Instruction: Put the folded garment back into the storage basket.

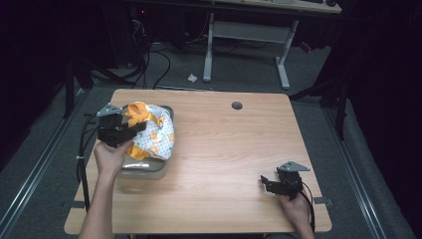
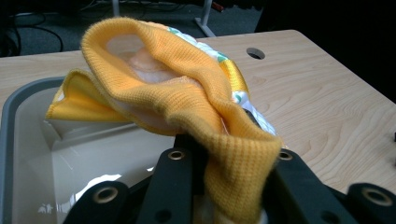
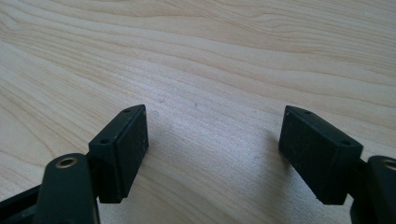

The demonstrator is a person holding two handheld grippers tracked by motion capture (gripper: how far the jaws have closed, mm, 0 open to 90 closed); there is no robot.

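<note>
Orange ribbed hem of a printed cloth garment [image 2: 187, 98] is clamped between the left gripper [image 1: 119, 128] jaws, lifted over the grey tub [image 2: 7, 140] at the table's [image 1: 239, 149] left edge, likely so it hangs clear of the rim for loading or removal; right gripper [image 3: 212, 154] rests low on bare wood, jaws spread, empty, well apart, probably on standby

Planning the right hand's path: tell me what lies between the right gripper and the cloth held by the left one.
Bare wooden table in the high view. The right gripper is open over bare wood; the left gripper is shut on the yellow cloth above the grey bin.
</note>
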